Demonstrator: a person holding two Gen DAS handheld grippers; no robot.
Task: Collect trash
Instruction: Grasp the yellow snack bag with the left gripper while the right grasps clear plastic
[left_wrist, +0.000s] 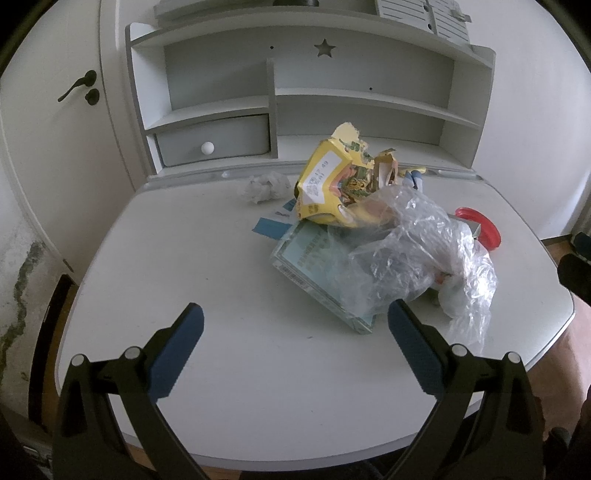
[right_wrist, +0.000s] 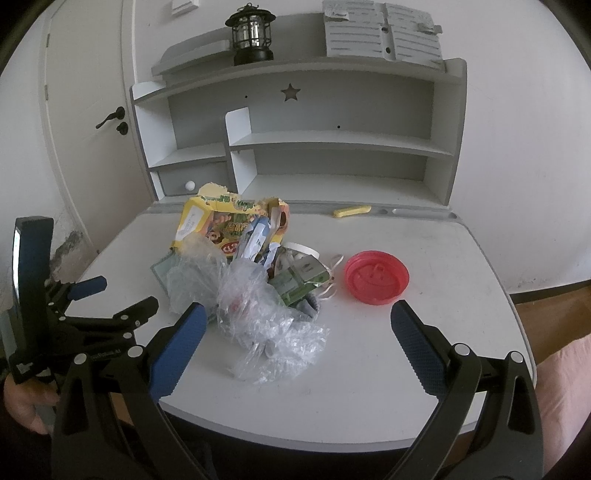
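Both the left gripper (left_wrist: 295, 317) and right gripper (right_wrist: 295, 314) are hovering with jaws released before the trash pile (right_wrist: 240, 273); bare desk (right_wrist: 461, 295) is lying rightward to its edge.

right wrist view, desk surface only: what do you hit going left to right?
Left gripper → yellow snack box → crumpled clear plastic → green packet → red lid. The yellow stick lies farther back, in the groove at the desk's rear edge.
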